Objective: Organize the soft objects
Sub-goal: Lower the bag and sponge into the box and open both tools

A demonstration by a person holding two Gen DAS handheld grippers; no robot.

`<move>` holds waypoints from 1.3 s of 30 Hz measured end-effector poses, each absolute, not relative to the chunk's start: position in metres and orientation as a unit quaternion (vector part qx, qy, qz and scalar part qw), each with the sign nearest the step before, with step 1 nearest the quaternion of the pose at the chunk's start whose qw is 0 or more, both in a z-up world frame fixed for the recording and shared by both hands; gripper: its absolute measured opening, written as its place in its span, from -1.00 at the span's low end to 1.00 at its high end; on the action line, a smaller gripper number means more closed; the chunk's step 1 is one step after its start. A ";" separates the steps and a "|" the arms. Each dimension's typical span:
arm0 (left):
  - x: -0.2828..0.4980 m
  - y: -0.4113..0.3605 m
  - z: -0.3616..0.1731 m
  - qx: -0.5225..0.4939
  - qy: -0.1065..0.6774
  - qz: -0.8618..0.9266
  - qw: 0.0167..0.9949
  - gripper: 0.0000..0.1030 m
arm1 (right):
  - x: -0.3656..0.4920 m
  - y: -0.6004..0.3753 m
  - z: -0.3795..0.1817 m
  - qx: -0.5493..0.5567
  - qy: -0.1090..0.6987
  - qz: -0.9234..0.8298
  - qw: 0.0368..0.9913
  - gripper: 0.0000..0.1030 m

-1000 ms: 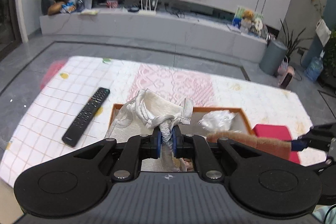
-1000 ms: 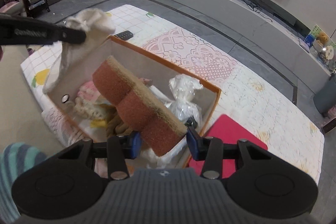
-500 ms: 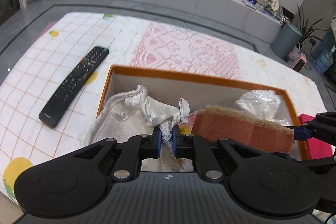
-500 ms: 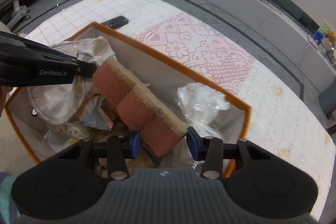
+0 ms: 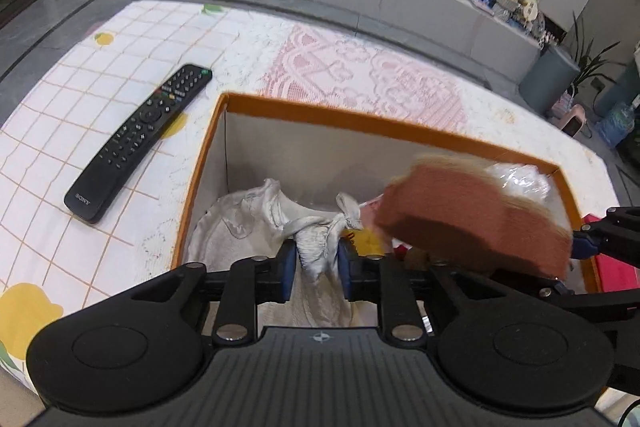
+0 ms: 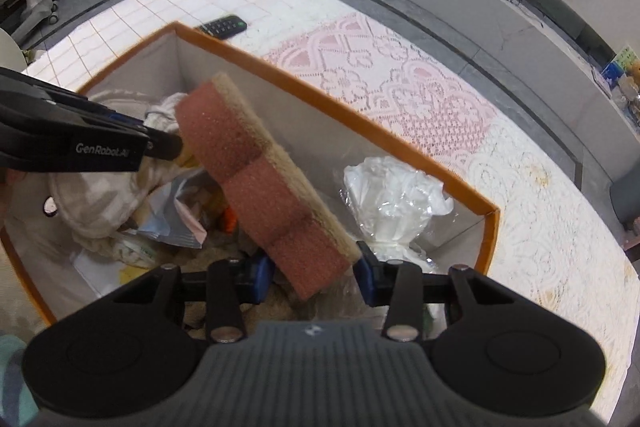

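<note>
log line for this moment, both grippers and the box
left gripper: jaws just opening, white cloth between them | right gripper: shut on sponge | both over orange-rimmed box | remote beside box

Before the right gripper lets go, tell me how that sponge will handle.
The sponge probably holds its shape: it juts out of the right gripper as a straight slab with no sag. It looks light for its bulk, gripped only at one end. Dropped into the box, it should land softly on the cloth pile, not roll.
</note>
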State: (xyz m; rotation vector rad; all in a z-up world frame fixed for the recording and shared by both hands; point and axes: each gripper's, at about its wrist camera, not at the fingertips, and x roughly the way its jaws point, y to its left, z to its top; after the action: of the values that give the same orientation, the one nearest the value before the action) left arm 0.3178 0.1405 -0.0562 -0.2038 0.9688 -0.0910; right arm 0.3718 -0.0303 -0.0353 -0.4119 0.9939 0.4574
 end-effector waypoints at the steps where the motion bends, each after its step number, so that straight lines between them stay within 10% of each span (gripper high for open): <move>1: 0.314 0.141 -0.052 -0.098 0.460 -0.044 0.881 -0.46 | 0.370 -0.031 -0.031 -0.196 0.463 0.218 0.837 -0.19; 14: 0.278 0.139 -0.016 -0.086 0.427 -0.041 0.899 -0.10 | 0.335 -0.033 -0.002 -0.167 0.446 0.269 0.837 -0.19; 19: 0.272 0.137 -0.015 -0.076 0.428 -0.037 0.900 -0.08 | 0.341 -0.042 0.010 -0.156 0.425 0.239 0.859 0.32; 39: 0.291 0.139 -0.040 -0.085 0.445 -0.052 0.890 -0.08 | 0.424 -0.044 -0.045 -0.079 0.506 0.171 0.842 -0.01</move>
State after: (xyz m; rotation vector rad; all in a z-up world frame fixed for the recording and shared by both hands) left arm 0.2909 0.1387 -0.0402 -0.1757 0.9249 -0.1071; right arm 0.4241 -0.0439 -0.0452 -0.1659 1.0684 0.3622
